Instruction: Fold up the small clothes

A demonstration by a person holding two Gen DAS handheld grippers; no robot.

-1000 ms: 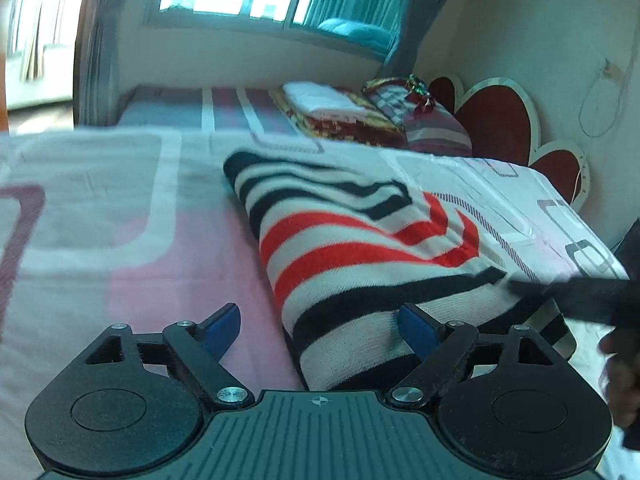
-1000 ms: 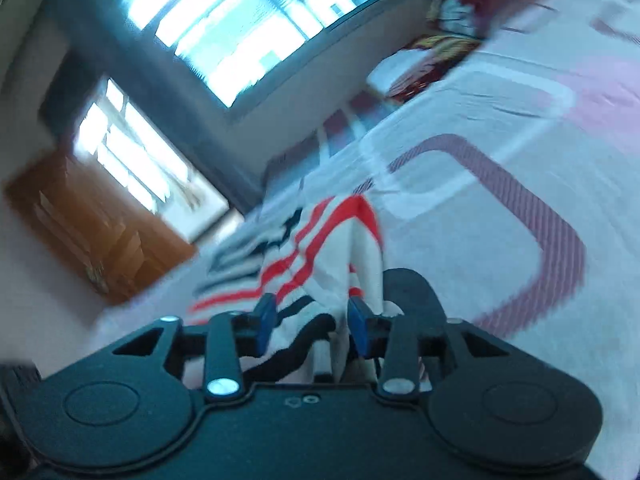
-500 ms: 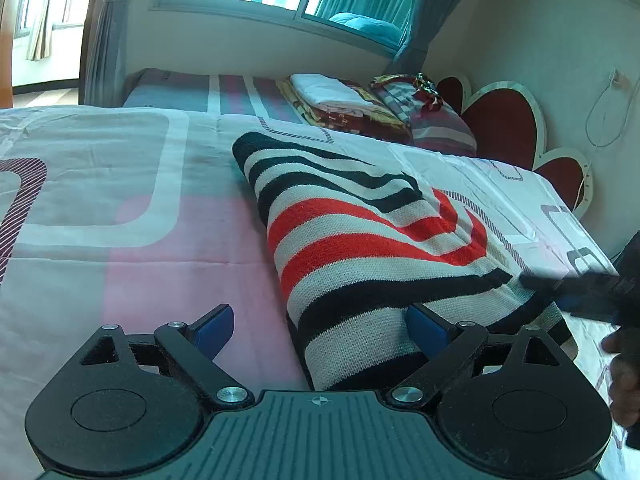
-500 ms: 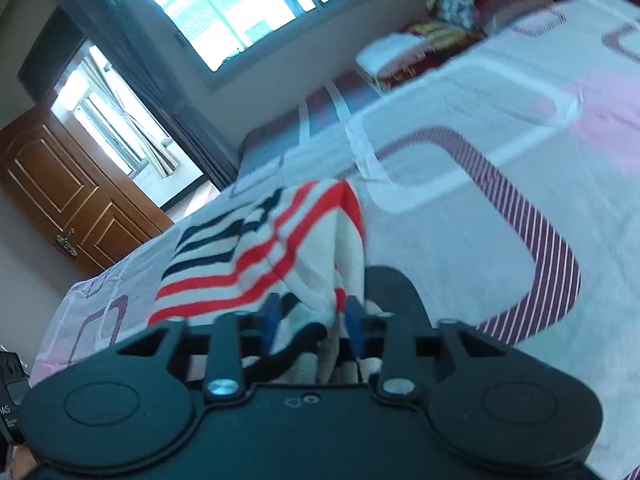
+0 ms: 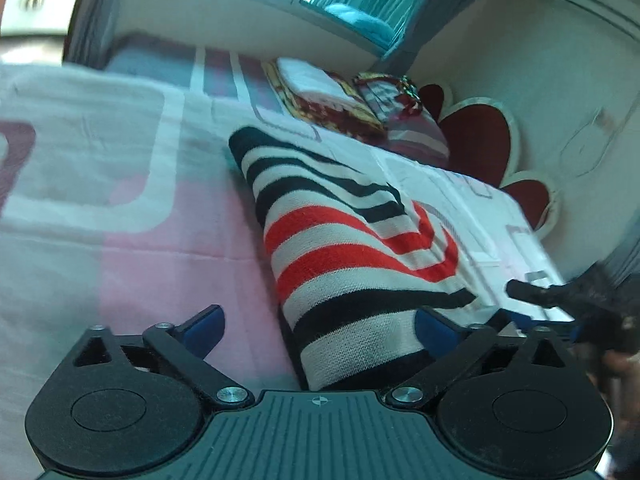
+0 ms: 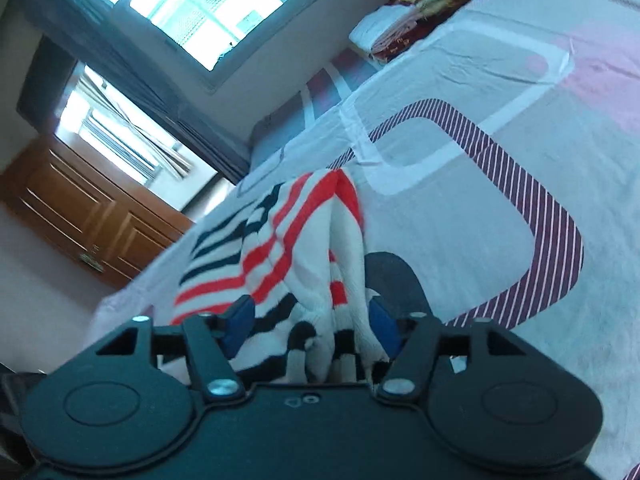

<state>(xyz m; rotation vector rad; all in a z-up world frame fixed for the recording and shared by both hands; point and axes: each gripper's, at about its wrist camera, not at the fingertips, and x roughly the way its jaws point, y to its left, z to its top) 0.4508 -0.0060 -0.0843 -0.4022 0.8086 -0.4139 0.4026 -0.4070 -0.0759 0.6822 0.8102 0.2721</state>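
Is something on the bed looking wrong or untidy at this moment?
The striped sweater is not flat near the right hand-held gripper: its edge stands bunched in upright folds between the opening jaws. Its far part lies smooth on the bedsheet. Nothing is torn or spilled.

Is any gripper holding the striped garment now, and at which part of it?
Neither holds it. The right gripper is opening around a bunched edge of the striped garment; the left gripper stands wide open.
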